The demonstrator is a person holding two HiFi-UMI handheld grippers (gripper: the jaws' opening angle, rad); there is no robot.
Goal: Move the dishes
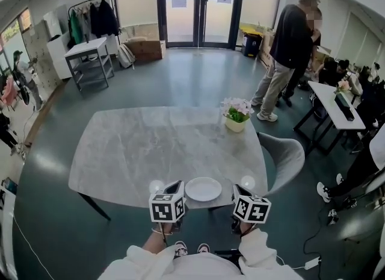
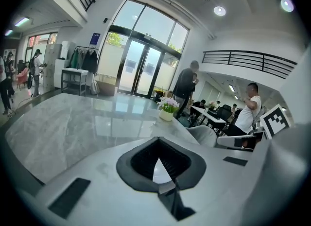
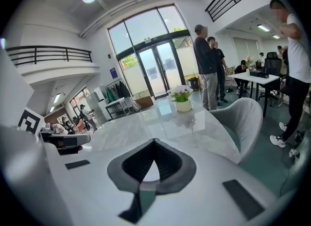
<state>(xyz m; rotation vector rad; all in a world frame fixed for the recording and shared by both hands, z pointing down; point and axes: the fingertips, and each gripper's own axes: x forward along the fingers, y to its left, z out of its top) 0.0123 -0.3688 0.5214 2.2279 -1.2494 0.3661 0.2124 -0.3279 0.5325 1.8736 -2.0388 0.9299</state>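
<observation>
One white plate [image 1: 203, 189] lies on the grey marble table [image 1: 144, 146], at the middle of its near edge. My left gripper [image 1: 174, 187] hovers just left of the plate, and my right gripper [image 1: 240, 191] just right of it. Neither touches the plate. In the left gripper view, my left gripper [image 2: 158, 140] has its dark pads meeting at the tips, with nothing held. The right gripper [image 3: 154, 141] looks the same in its own view.
A cream pot of pale flowers [image 1: 235, 116] stands near the table's far right edge. A grey chair [image 1: 287, 155] is pushed against the right side. Two people [image 1: 289, 50] stand beyond it, beside a white desk [image 1: 334, 107]. A small grey table [image 1: 90, 56] sits far left.
</observation>
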